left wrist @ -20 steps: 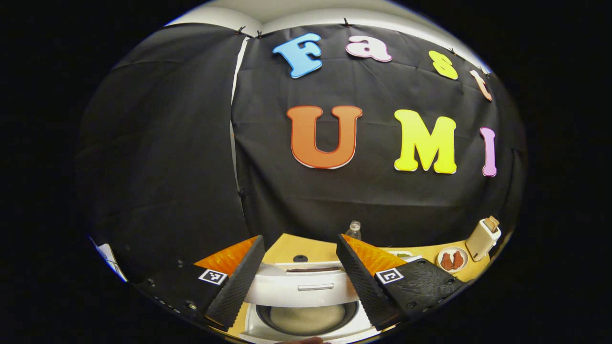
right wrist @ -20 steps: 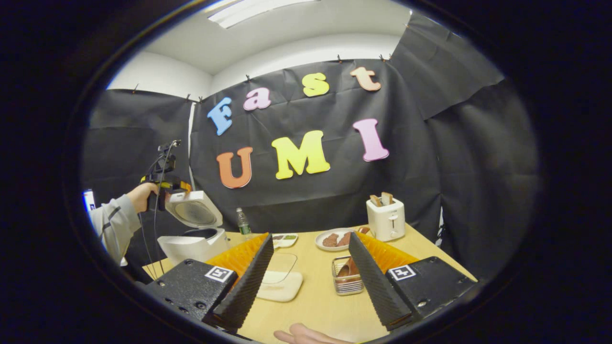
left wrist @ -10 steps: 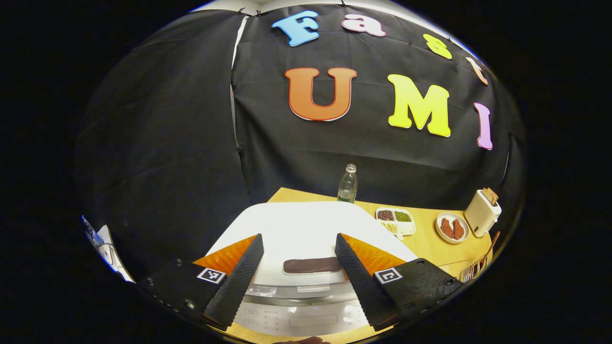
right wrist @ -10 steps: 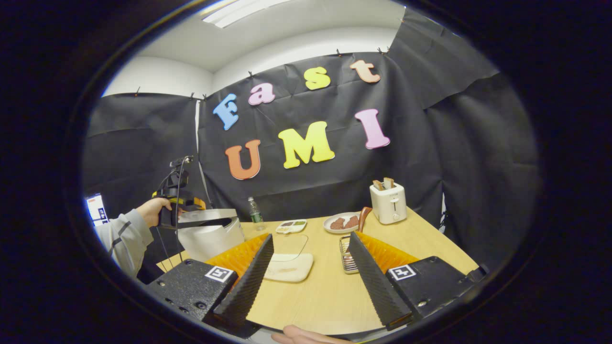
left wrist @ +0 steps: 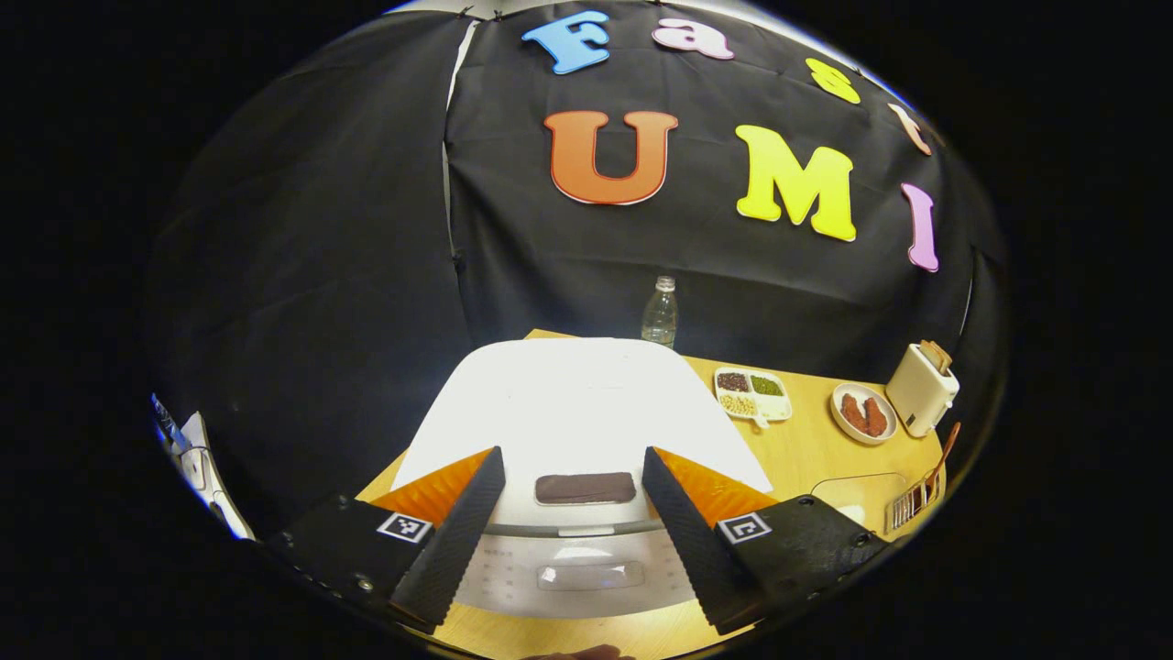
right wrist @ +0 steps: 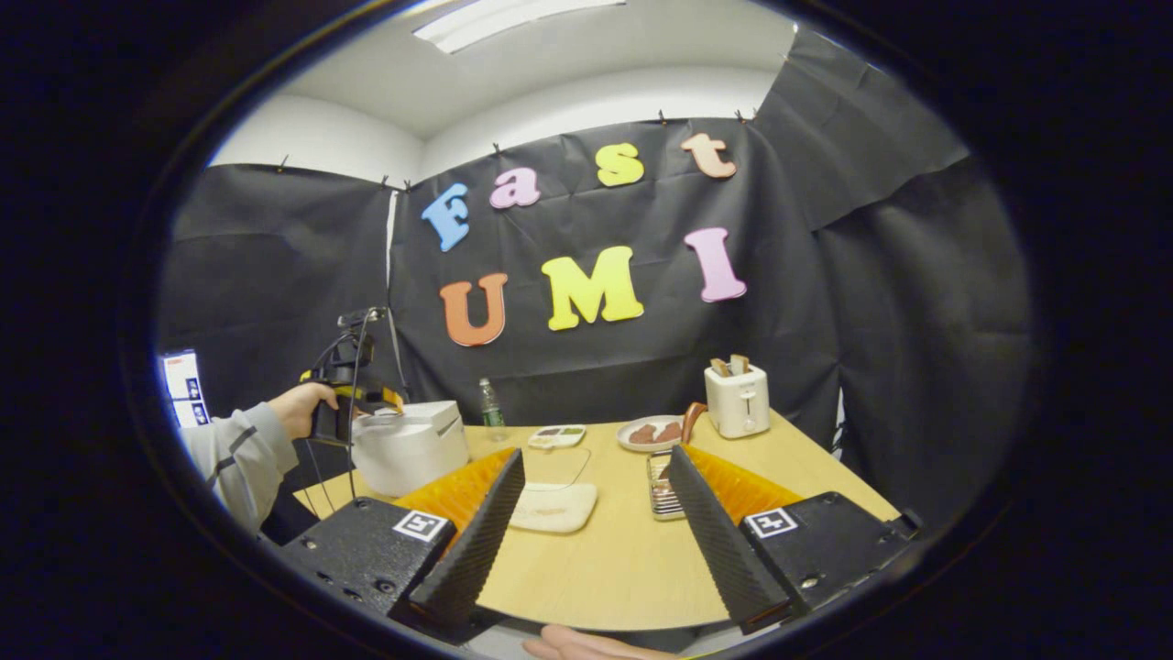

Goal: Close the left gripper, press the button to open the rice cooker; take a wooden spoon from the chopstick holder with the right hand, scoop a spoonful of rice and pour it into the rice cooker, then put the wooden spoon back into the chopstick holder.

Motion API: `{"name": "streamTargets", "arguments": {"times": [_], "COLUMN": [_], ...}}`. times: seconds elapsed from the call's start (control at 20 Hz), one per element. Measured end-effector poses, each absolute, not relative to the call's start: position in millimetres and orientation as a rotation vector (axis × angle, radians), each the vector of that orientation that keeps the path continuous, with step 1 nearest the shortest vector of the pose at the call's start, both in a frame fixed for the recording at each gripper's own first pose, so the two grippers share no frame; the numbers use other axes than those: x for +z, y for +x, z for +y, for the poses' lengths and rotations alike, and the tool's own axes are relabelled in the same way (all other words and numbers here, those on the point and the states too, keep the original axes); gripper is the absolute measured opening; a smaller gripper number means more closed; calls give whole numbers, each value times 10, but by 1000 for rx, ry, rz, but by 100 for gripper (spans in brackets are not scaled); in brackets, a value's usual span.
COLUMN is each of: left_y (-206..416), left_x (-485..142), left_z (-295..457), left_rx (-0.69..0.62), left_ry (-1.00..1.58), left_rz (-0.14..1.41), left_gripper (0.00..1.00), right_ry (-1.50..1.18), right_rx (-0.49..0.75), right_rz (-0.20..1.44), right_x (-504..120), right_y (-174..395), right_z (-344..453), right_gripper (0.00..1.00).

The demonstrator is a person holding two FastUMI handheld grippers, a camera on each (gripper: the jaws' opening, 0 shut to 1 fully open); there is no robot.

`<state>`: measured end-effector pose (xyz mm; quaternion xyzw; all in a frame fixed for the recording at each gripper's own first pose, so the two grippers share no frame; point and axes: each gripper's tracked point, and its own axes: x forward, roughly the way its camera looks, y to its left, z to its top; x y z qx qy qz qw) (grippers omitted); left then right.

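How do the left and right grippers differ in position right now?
The left gripper hangs over the rice cooker; the right gripper is over the table. The left frames the cooker's dark button; the right stays short of the chopstick holder with the wooden spoon. Both are open and hold nothing.

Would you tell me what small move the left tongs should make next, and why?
Probably lift the left tongs clear of the rice cooker: its lid, open a second ago, is now shut, the wooden spoon stands in the chopstick holder, and the tongs hang open over it.
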<state>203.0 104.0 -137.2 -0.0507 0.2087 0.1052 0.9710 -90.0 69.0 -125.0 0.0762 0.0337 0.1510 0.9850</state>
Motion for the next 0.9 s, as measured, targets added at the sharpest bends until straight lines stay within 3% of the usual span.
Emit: {"name": "streamTargets", "arguments": {"times": [0.1,0.15,0.2,0.45,0.5,0.6,0.65,0.85,0.9], "left_y": [2019,1994,1975,1981,1997,2020,2019,1986,1984], "left_x": [-1439,-1502,-1549,-1624,-1622,-1645,-1642,-1569,-1538], "left_z": [1009,1005,997,1002,1004,992,996,1009,975], "left_rx": [216,216,218,256,263,265,265,269,256], "left_ry": [-116,-120,-119,-73,-70,-79,-85,-63,-68], "left_rz": [434,456,474,495,492,473,463,423,411], "left_gripper": [98,98,98,98,99,99,99,98,98], "right_ry": [150,151,150,150,151,153,154,144,142], "right_rx": [297,303,303,314,309,304,300,267,261], "right_rz": [76,76,76,71,75,90,94,86,83], "right_x": [-1265,-1247,-1233,-1216,-1232,-1274,-1276,-1223,-1207], "right_y": [-909,-924,-928,-931,-914,-893,-896,-876,-872], "right_z": [725,748,757,799,785,778,752,625,591], "right_gripper": [96,100,96,96,100,96,100,100,95]}}
